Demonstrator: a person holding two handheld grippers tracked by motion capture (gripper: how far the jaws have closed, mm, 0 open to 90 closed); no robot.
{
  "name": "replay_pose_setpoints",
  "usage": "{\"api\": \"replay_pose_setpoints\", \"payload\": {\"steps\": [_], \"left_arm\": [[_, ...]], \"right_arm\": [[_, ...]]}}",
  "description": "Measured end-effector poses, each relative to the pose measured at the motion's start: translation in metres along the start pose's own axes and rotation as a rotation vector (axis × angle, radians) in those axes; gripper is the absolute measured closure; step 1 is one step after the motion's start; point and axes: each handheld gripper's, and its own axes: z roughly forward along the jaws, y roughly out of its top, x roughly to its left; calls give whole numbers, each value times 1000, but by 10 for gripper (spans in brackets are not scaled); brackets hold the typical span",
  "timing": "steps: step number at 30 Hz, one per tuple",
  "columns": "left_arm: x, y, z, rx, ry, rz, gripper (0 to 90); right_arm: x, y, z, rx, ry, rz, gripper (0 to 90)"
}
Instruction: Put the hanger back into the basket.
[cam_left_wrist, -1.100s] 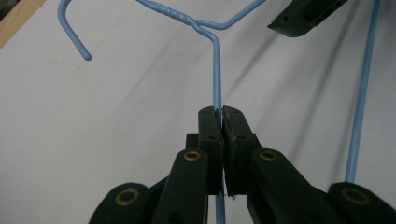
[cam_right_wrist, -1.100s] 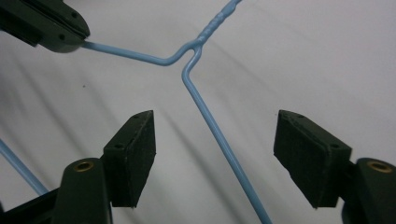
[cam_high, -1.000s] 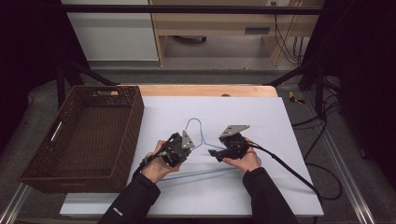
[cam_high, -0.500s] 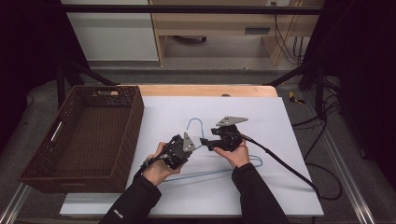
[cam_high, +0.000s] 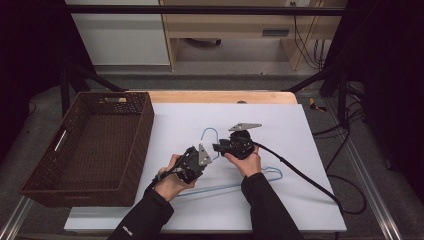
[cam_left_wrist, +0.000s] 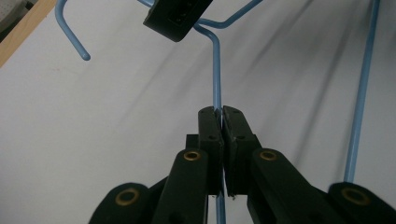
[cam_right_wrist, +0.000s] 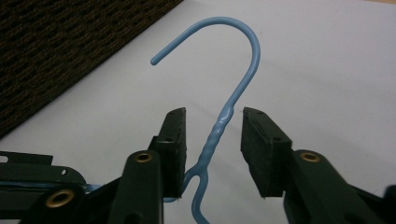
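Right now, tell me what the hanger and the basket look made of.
Hanger: thin wire, probably metal, with a glossy light-blue coating; the neck is twisted and glints.
Basket: dark brown woven wicker or rattan-like material, matte; which fibre, I cannot tell.

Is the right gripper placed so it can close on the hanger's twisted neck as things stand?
Probably yes: the right gripper has just been closing, its jaws straddling the twisted neck of the blue hanger without pressing yet; nothing sits between.
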Motion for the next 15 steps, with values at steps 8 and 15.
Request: {"api": "replay_pose_setpoints", "payload": {"steps": [8, 15], "left_arm": [[-1, -1, 1, 9, 1, 2, 874], [-1, -3, 3, 8, 8, -1, 873]], "right_arm": [[-2, 1, 0, 28, 13, 67, 769], [1, 3, -4, 3, 49, 118, 828]]}}
